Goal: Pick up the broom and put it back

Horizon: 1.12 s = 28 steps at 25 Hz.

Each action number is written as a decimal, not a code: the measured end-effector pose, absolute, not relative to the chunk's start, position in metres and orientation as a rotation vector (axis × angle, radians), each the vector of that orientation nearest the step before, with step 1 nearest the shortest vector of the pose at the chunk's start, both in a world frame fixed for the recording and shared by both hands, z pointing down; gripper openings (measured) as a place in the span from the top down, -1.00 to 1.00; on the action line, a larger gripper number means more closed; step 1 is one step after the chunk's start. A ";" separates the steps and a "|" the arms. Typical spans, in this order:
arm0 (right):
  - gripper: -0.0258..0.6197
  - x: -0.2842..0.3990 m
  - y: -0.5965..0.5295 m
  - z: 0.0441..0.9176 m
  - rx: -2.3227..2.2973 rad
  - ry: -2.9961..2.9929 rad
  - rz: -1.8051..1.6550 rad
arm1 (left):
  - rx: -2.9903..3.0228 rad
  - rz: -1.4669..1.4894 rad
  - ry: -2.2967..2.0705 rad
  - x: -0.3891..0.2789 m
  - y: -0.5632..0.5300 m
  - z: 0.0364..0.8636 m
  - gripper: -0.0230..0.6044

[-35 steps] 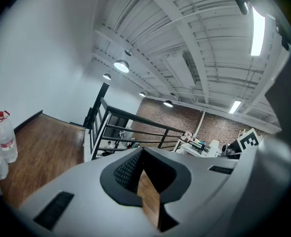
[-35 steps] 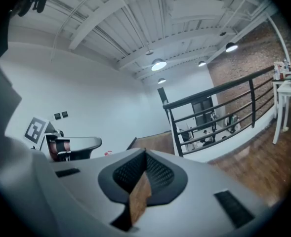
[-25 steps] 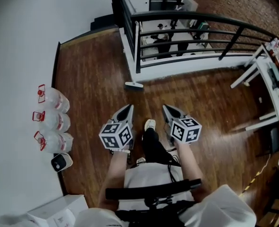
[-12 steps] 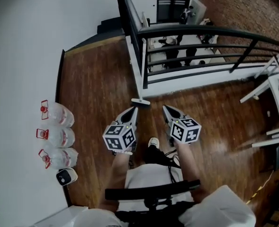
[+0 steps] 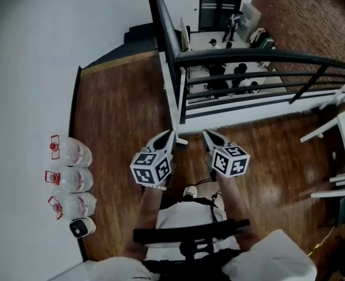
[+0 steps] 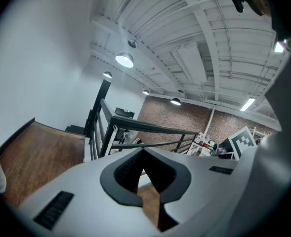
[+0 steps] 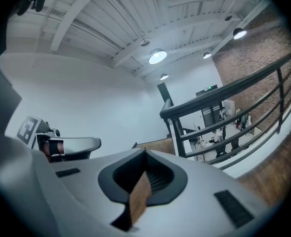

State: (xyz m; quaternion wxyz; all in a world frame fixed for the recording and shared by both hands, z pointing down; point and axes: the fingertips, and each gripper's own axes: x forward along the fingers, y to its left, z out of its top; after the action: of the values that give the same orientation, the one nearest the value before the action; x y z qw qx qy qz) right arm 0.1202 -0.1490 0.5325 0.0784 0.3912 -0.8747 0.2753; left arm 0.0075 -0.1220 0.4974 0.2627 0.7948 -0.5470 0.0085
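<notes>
The broom (image 5: 183, 141) stands near upright against the railing post (image 5: 180, 92), head down.

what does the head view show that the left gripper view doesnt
Only the head view: the person's shoe, forearms, the small white device by the wall, and the left gripper from above with its marker cube. Only the left gripper view: the ceiling with its lit lamps, and that gripper's fingers meeting at the tips. Both: the black railing, the wooden floor and the right gripper.
</notes>
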 end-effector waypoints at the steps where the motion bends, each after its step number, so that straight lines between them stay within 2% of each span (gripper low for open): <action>1: 0.91 0.115 -0.156 0.534 1.168 -2.615 0.827 | 2.150 0.025 -1.480 0.003 -0.129 0.498 0.95; 13: 0.91 0.062 -0.239 0.529 1.332 -2.567 0.789 | 2.224 0.048 -1.397 -0.062 -0.231 0.499 0.95; 28: 0.91 0.047 -0.278 0.512 1.433 -2.562 0.757 | 2.287 0.035 -1.315 -0.073 -0.280 0.486 0.95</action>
State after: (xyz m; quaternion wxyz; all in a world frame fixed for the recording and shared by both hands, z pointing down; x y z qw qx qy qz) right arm 0.0472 -0.2785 0.5122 0.0550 0.4720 -0.8438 0.2494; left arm -0.0732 -0.2798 0.4863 0.2491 0.8394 -0.4828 0.0128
